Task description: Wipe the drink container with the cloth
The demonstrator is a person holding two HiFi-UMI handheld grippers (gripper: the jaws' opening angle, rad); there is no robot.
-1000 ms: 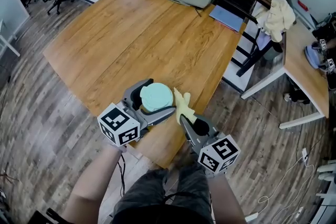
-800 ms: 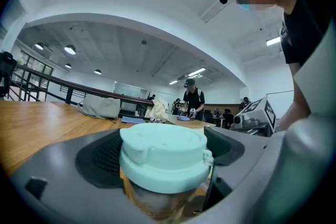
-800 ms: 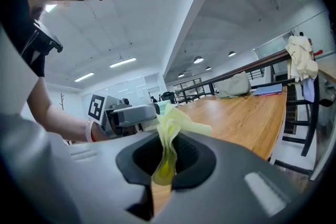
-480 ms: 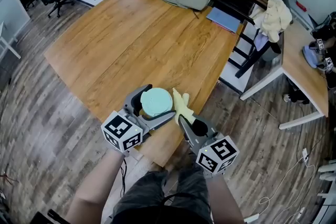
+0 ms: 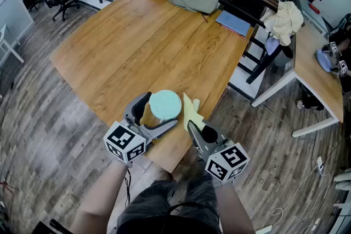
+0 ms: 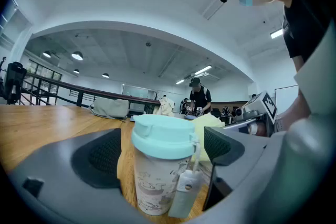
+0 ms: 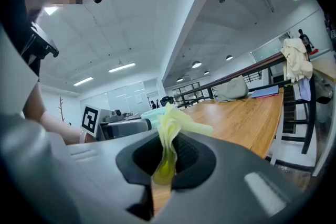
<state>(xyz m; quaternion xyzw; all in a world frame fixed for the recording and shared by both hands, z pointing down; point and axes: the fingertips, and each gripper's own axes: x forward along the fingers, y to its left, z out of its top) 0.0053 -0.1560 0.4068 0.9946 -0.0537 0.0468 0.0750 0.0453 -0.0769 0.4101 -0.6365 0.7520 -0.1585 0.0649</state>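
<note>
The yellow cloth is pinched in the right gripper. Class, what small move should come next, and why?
Probably close the left gripper on the cup. It stands loose between those open jaws, while the right gripper pinches the cloth just beside it, so a wipe now could push the cup over.

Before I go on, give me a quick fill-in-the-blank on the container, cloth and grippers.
1. The left gripper is open, with the drink container standing ___ between its jaws.
2. The right gripper is shut on the ___ cloth.
3. In the head view, the cloth shows on the container's ___ side.
Missing: upright; yellow; right.
</note>
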